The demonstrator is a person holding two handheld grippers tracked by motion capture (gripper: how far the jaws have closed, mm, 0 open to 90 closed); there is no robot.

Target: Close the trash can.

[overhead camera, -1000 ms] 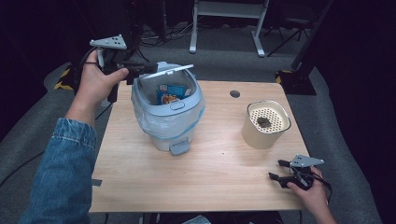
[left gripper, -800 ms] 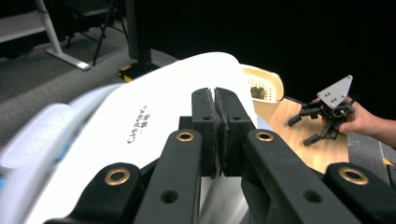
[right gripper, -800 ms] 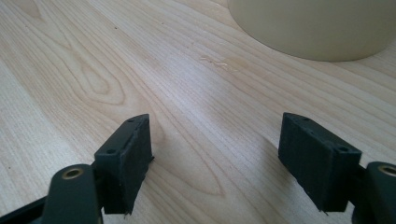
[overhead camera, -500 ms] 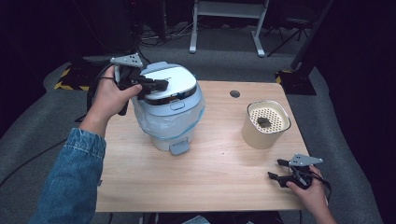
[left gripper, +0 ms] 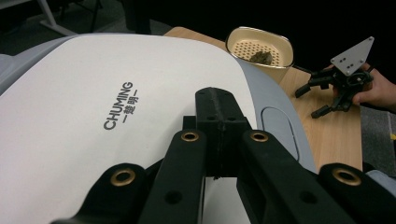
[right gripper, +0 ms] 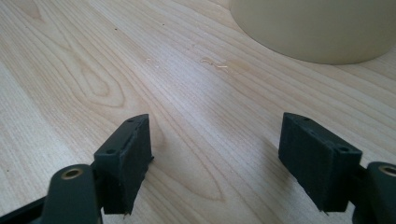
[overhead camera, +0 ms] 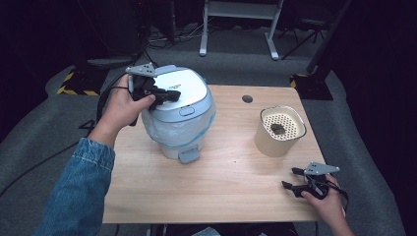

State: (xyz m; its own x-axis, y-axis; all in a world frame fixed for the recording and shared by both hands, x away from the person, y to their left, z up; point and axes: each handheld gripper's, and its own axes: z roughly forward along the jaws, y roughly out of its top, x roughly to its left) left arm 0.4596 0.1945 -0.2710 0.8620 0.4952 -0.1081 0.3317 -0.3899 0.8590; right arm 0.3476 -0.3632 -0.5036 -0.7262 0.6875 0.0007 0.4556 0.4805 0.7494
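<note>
One bin (overhead camera: pixel 179 115) – lid down under the closed left tool (overhead camera: pixel 164 96) – one cup (overhead camera: pixel 279 130); right tool (overhead camera: pixel 295 179) wide.

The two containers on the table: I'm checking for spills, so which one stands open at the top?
The cream container on the right stands open, showing a perforated insert. The white bin has its lid down under the left tool.

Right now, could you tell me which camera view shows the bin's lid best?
The high view: it shows the whole lid closed on the bin, left claw atop it. The left gripper view shows its white top and CHUMING lettering close up; the right gripper view faces the table.
</note>
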